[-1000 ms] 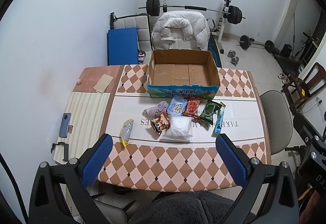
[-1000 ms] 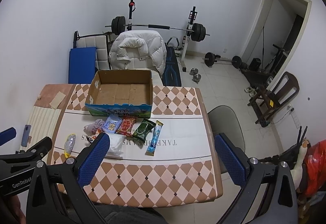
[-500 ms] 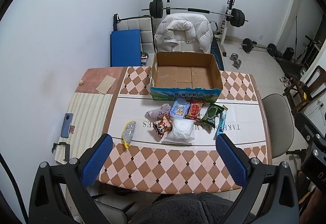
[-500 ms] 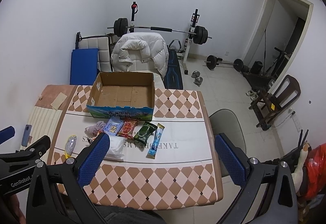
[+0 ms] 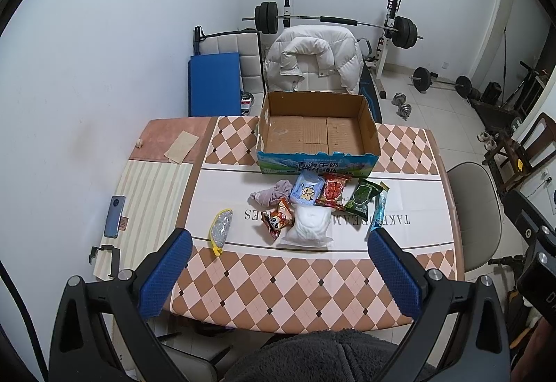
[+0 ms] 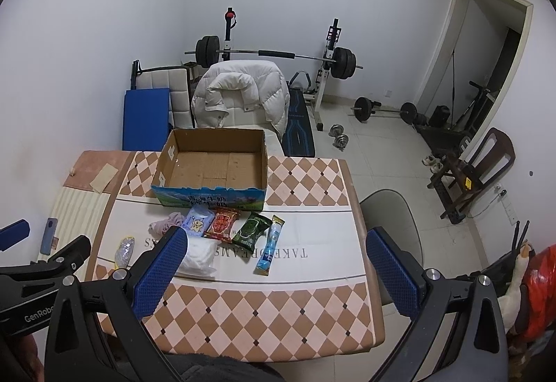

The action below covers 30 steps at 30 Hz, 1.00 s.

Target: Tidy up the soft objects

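Left gripper [image 5: 278, 251] and right gripper [image 6: 276, 251] both spread wide, gripping nothing, high above near table edge. Open brown corrugated cardboard box [image 5: 318, 133] at 12 o'clock. Just before it, crinkly snack packets [image 5: 333, 190], crumpled mauve cloth [image 5: 272, 196], puffy white pouch [image 5: 309, 225]. Bare diamond-patterned tablecloth [image 5: 295, 284] at 6 o'clock.

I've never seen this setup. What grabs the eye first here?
An open cardboard box sits at the far side of the checkered table, nothing in it. Just in front lies a cluster of bright snack packets and a white pouch. Behind stands a barbell rack.
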Tool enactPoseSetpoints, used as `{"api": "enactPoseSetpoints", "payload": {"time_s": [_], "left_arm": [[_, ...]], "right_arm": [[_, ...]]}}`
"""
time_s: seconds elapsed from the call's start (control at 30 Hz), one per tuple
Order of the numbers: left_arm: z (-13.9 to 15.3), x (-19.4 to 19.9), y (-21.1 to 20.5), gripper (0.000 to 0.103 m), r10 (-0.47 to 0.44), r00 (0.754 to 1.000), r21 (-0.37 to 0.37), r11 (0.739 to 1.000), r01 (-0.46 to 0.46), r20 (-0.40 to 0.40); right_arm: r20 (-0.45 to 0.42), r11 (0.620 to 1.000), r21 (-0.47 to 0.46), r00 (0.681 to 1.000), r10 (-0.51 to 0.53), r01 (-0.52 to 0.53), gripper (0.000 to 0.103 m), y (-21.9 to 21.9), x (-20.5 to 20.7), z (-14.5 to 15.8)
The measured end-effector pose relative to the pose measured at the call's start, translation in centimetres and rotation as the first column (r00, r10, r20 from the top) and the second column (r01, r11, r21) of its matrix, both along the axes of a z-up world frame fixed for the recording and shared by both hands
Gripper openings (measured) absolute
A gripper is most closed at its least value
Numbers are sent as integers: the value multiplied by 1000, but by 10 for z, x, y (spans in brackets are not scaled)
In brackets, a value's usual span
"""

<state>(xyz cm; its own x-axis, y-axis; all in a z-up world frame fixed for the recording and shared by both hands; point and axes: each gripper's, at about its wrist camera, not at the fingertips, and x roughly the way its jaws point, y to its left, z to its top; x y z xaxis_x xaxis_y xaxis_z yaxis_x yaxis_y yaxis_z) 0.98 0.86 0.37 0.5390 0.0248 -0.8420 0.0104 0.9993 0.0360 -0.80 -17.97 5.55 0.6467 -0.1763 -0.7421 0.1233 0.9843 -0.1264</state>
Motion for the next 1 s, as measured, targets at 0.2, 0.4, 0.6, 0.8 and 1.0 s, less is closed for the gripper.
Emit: {"api": "enactPoseSetpoints", "payload": {"time_s": [0.2, 0.4, 0.6, 0.8, 1.0], "left_arm": [[0, 0, 0, 103, 1, 1000, -1, 1000, -1, 0], [0, 0, -1, 103, 1, 1000, -2, 1000, -1, -1], [1, 1, -1, 103, 0, 1000, 1, 1000, 0, 1], [0, 0, -2, 103, -2, 1000, 2, 1000, 2, -1], [-39, 46, -6, 103, -13, 995, 38, 999, 17, -97]], "right_arm": [[0, 1000, 0, 1000, 0, 0, 103, 0, 0, 0], [3, 1000, -1, 1000, -2, 2, 103, 0, 0, -1], [4, 1000, -1, 1000, -2, 2, 103, 0, 0, -1], [2, 1000, 5, 1000, -5, 5, 103, 0, 1, -3], [-76, 997, 66, 997, -34, 39, 103, -17, 28, -21]]}}
